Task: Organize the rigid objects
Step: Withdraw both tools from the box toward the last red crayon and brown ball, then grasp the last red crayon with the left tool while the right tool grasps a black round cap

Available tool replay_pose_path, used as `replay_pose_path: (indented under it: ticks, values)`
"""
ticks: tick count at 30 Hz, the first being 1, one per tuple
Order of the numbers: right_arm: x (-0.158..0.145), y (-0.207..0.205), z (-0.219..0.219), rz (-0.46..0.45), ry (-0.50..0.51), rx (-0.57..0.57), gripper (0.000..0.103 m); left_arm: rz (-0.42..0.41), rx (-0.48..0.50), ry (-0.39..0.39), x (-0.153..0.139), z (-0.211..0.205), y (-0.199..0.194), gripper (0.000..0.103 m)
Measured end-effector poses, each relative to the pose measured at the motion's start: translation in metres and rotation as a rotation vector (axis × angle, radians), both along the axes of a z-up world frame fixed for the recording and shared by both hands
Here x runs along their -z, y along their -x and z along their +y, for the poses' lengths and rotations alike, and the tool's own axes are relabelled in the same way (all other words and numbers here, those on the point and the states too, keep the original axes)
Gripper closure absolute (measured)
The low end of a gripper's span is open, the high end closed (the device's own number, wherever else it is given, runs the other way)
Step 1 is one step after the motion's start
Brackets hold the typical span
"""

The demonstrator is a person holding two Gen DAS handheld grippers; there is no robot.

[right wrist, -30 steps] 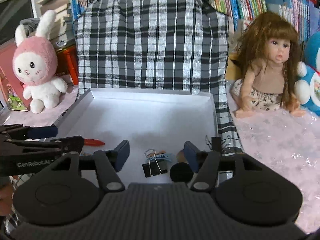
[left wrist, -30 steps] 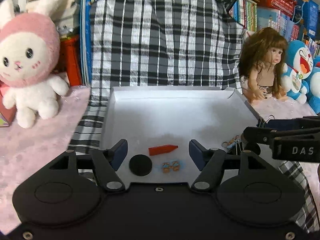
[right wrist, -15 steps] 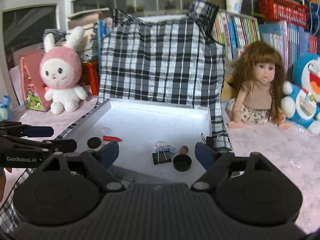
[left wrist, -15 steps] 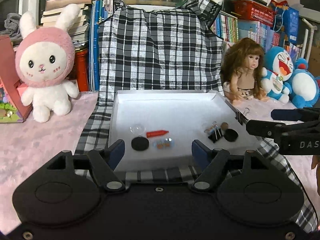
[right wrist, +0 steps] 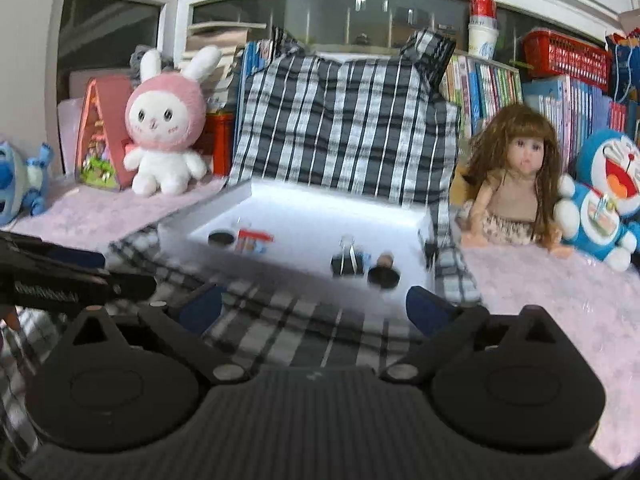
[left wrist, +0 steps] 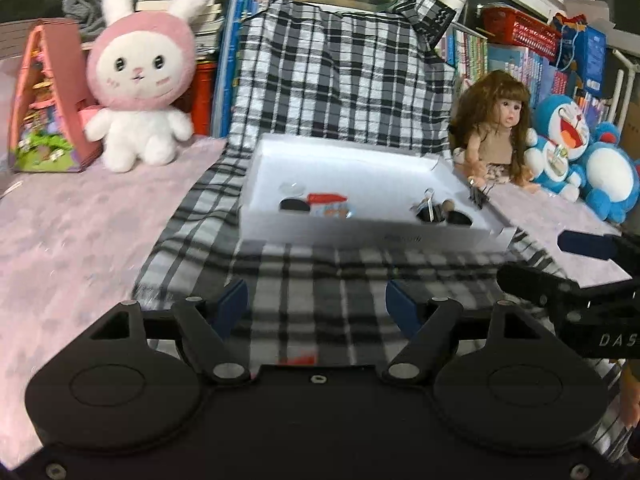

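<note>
A white tray (left wrist: 360,233) lies on a checked cloth (left wrist: 320,272). At its left end are a black disc (left wrist: 294,205), a red piece (left wrist: 326,198) and a small colourful item (left wrist: 334,211). Black binder clips (left wrist: 428,213) and a black round cap (left wrist: 460,219) lie at the right end. My left gripper (left wrist: 316,304) hovers over the cloth short of the tray, jaws opening and empty. In the right wrist view the tray (right wrist: 312,220), the clips (right wrist: 347,262) and the cap (right wrist: 383,276) lie ahead of my right gripper (right wrist: 314,306), whose jaws are opening wide with nothing between them.
A pink-hooded bunny plush (left wrist: 140,80) and a pink toy house (left wrist: 48,112) stand at the back left. A long-haired doll (left wrist: 496,132) and a blue cat plush (left wrist: 568,148) sit at the back right. Books line the wall behind, and pink cloth flanks the checked one.
Both grippers have drawn back from over the tray, so it now lies farther ahead beyond a strip of checked cloth. Both pairs of jaws stand wider, the right markedly.
</note>
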State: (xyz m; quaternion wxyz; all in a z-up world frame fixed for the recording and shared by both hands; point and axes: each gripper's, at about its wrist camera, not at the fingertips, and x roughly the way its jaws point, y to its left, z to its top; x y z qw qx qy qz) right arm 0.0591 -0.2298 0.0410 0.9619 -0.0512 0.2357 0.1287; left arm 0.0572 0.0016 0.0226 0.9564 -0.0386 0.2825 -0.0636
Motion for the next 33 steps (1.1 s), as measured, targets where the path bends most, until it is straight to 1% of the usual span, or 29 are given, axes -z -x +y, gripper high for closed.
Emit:
replay_pose_path:
  ticks: [2,4,7,9,10,11,12,14,17,19,24,33]
  values:
    - [0.008,0.009,0.001,0.002,0.024,0.005,0.001,-0.011,-0.027,-0.013,0.005,0.002,0.01,0.028]
    - [0.012,0.018,0.003,-0.015,0.063,0.014,0.001,-0.021,-0.054,-0.016,0.01,0.005,0.022,0.028]
    - [0.016,0.036,0.003,-0.041,0.115,0.009,0.0,-0.025,-0.08,0.005,0.015,0.009,0.037,0.029]
    - [0.02,0.045,0.005,-0.044,0.139,-0.007,0.0,-0.013,-0.092,0.024,0.016,0.01,0.044,0.035]
    - [0.022,0.05,0.006,-0.043,0.155,-0.015,0.0,-0.008,-0.093,0.025,0.017,0.01,0.046,0.036]
    - [0.024,0.053,0.007,-0.041,0.172,-0.023,0.0,-0.005,-0.093,0.018,0.018,0.01,0.048,0.038]
    - [0.026,0.055,0.007,-0.038,0.185,-0.027,0.0,-0.002,-0.096,0.004,0.019,0.009,0.051,0.044]
    - [0.029,0.059,0.008,-0.029,0.198,-0.03,0.0,0.002,-0.095,-0.026,0.021,0.007,0.053,0.05]
    - [0.032,0.061,0.008,-0.011,0.189,-0.035,0.0,0.014,-0.084,-0.069,0.026,0.003,0.053,0.056]
    - [0.035,0.06,0.009,0.006,0.182,-0.044,0.0,0.025,-0.09,-0.074,0.029,0.003,0.05,0.058]
    - [0.039,0.057,0.016,0.039,0.143,-0.068,0.006,0.024,-0.102,-0.072,0.031,0.006,0.044,0.059]
    - [0.039,0.052,0.028,0.061,0.082,-0.091,0.015,0.01,-0.106,-0.097,0.034,0.004,0.039,0.058]
